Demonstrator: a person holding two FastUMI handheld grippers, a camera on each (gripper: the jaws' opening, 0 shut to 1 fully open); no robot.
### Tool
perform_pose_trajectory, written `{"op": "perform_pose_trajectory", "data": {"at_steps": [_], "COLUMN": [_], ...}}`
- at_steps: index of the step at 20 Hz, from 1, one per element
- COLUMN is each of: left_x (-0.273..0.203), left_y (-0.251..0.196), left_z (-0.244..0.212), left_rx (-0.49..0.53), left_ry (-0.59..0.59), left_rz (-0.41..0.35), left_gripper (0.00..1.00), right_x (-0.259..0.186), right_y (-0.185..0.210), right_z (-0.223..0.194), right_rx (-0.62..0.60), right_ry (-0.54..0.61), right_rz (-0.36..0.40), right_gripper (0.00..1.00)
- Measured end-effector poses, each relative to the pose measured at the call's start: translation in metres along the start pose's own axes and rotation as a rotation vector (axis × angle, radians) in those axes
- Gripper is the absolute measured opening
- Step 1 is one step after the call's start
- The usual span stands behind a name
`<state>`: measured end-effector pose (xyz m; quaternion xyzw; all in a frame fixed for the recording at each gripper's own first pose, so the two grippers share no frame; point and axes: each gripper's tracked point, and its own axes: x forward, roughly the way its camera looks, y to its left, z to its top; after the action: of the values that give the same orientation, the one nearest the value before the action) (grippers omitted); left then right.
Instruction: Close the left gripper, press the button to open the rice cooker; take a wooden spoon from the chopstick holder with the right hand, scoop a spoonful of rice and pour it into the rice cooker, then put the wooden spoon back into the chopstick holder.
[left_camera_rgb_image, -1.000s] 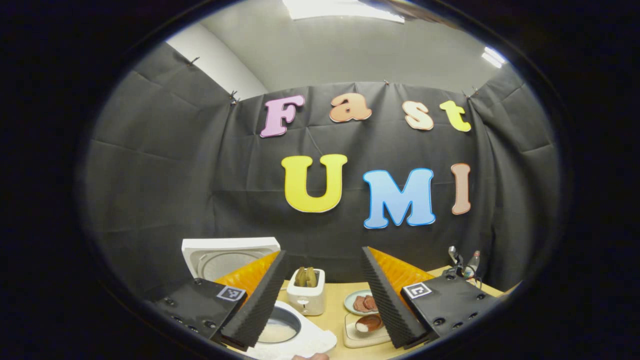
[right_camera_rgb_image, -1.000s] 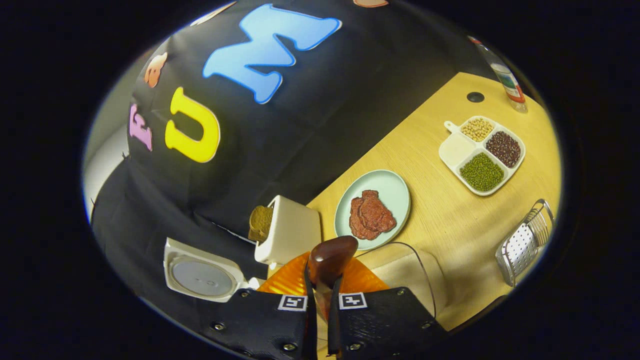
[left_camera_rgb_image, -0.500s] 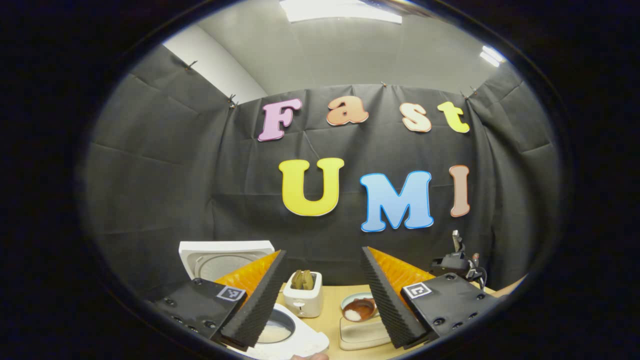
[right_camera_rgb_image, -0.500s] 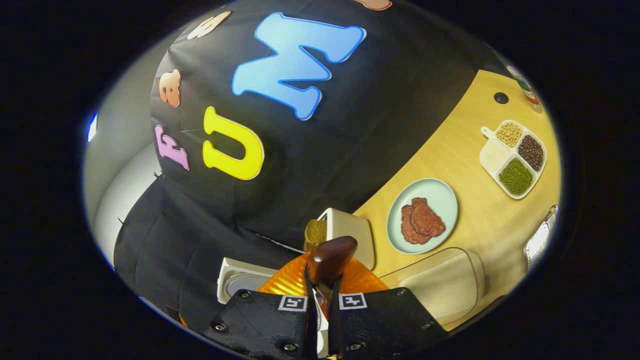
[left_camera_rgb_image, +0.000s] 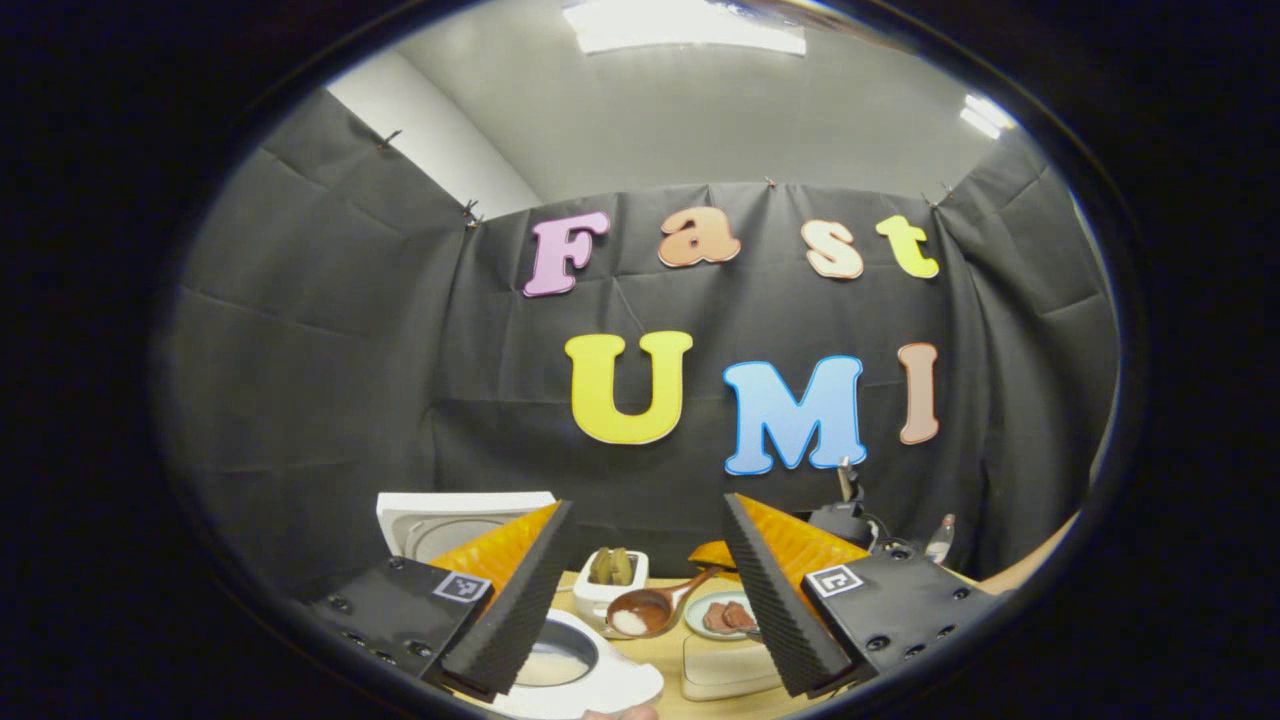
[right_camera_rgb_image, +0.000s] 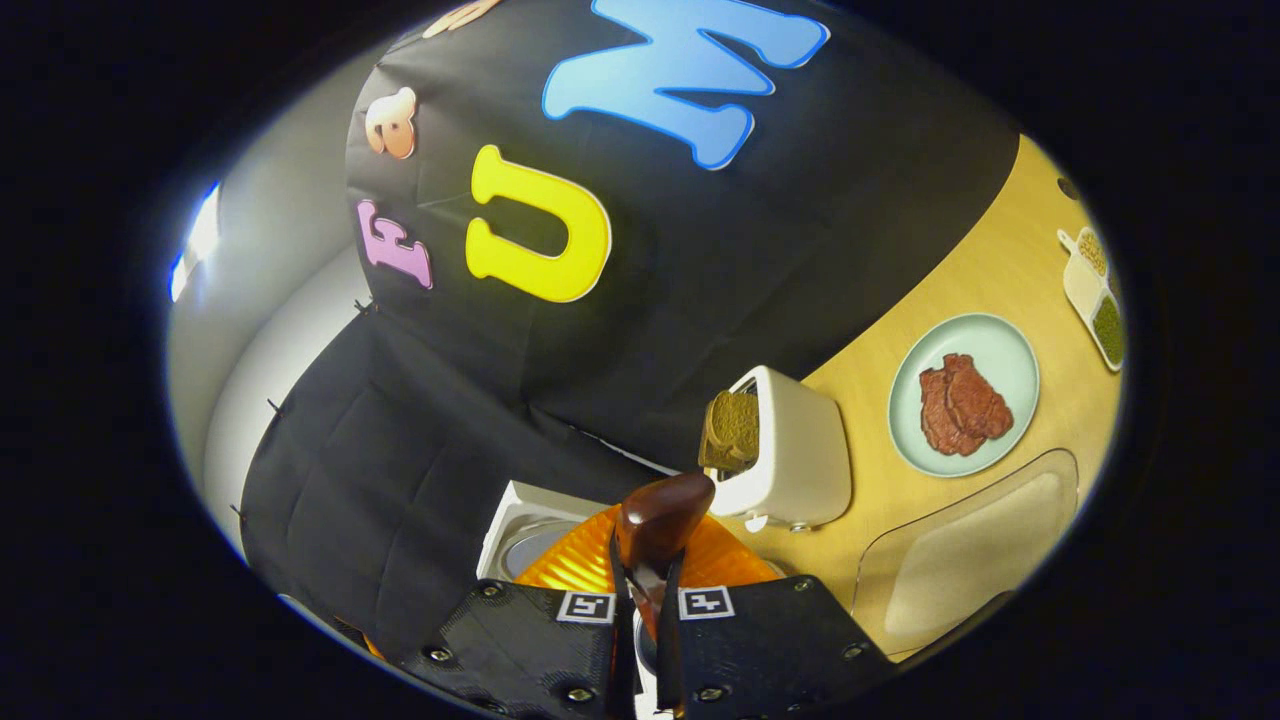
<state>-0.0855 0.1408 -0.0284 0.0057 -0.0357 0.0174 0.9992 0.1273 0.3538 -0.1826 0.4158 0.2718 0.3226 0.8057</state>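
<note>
The step in hand looks like carrying rice to the open rice cooker (left_camera_rgb_image: 560, 660) just below the idle, wide-open left hand-held gripper (left_camera_rgb_image: 640, 590), so the right hand-held gripper (right_camera_rgb_image: 640, 640), clamped on the wooden spoon (left_camera_rgb_image: 645, 610), should keep its dark glossy bowl, holding white rice, level until over the pot.

The wooden spoon (left_camera_rgb_image: 650, 608), a mound of rice (left_camera_rgb_image: 629, 622) in its bowl, travelled leftward from above the clear tray (left_camera_rgb_image: 722, 662) to hover just beside the toaster (left_camera_rgb_image: 608, 590), nearing the open rice cooker (left_camera_rgb_image: 560, 660). The right gripper (right_camera_rgb_image: 641, 640) carrying it swung toward the table's (right_camera_rgb_image: 985, 270) left end.
</note>
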Motion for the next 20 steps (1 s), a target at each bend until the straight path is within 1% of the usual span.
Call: {"op": "perform_pose_trajectory", "data": {"at_steps": [3, 7, 11, 13, 16, 20], "left_x": [-0.008, -0.013, -0.022, -0.024, -0.032, -0.039], "left_y": [0.004, 0.013, 0.021, 0.020, 0.019, 0.017], "left_z": [0.000, -0.002, 0.004, -0.001, -0.004, -0.004], "left_rx": [0.010, 0.011, 0.026, 0.027, 0.026, 0.030], "left_ry": [0.008, 0.022, 0.020, 0.036, 0.045, 0.045], "left_rz": [0.013, 0.046, 0.079, 0.086, 0.096, 0.103], "left_gripper": [1.00, 1.00, 1.00, 0.98, 0.99, 1.00], "right_x": [0.017, 0.036, 0.056, 0.066, 0.076, 0.090], "right_y": [0.008, 0.018, 0.022, 0.024, 0.029, 0.033], "right_z": [-0.018, -0.026, -0.041, -0.052, -0.064, -0.082], "right_rx": [0.023, 0.035, 0.027, 0.011, -0.025, -0.109], "right_ry": [0.042, 0.060, 0.086, 0.104, 0.130, 0.164], "right_rz": [0.016, 0.040, 0.039, 0.038, 0.035, 0.027], "right_gripper": [0.09, 0.09, 0.09, 0.09, 0.09, 0.09]}}
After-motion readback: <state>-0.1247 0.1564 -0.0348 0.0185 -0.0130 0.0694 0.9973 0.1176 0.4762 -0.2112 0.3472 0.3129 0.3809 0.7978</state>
